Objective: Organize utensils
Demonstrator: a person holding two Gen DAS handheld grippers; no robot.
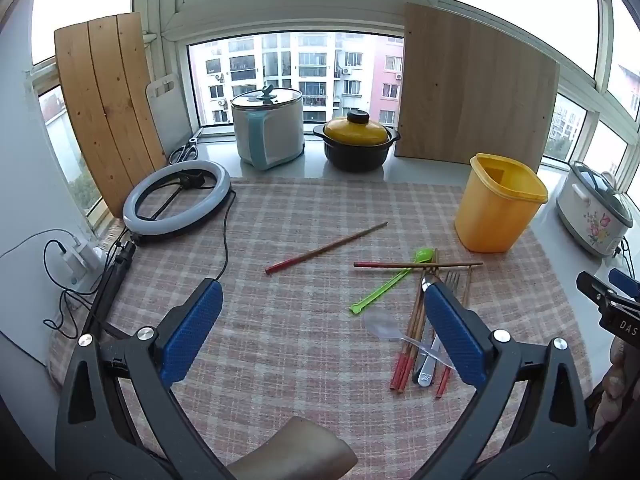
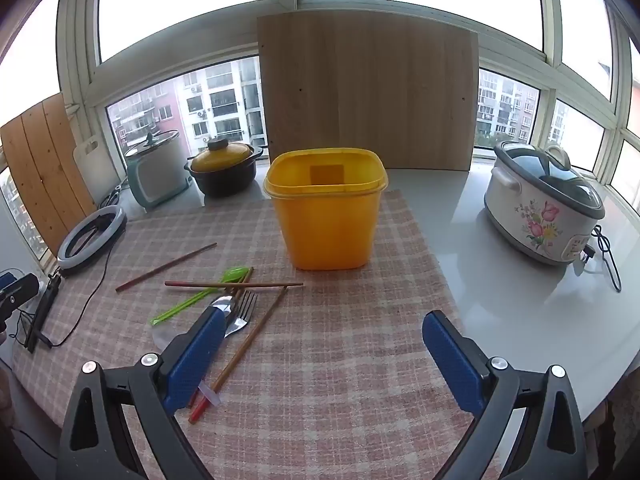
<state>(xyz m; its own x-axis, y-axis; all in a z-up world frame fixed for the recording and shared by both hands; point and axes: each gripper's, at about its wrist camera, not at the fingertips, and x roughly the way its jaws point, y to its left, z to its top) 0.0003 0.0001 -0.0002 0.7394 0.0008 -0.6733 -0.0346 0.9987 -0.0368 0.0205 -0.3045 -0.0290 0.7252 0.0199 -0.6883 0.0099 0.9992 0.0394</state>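
**Nothing picked yet: both grippers hovering wide over the cloth**

Left gripper (image 1: pixel 322 320) is hanging released, fingers spread, nothing between them. Right gripper (image 2: pixel 324 354) is the same: splayed and empty, aiming at the yellow bin (image 2: pixel 326 212).

The utensil pile is lying on the plaid tablecloth (image 1: pixel 288 340) toward its near right corner: a bundle of red-tipped chopsticks (image 1: pixel 408 344), a metal spoon (image 1: pixel 426 364), a fork (image 2: pixel 242 312) and a clear plastic spoon (image 1: pixel 380 326), all overlapping. Just beyond, a green spoon (image 1: pixel 384 282) is lying diagonally, with one chopstick (image 1: pixel 416 265) crossing its bowl. A lone chopstick (image 1: pixel 326 248) is sitting apart, mid-cloth. The bin is standing upright at the cloth's far right edge, apparently empty as far as the right wrist view shows.

Risks as I'm judging them:
- Crossed pieces: lifting one is likely dragging or flicking its neighbours.
- Thin chopsticks lying flat on cloth: pads may be pinching fabric or rolling the stick away.
- The clear spoon is easy to miss, half buried under the bundle.
- The bin looks light; a long utensil levering on its rim could be tipping it.
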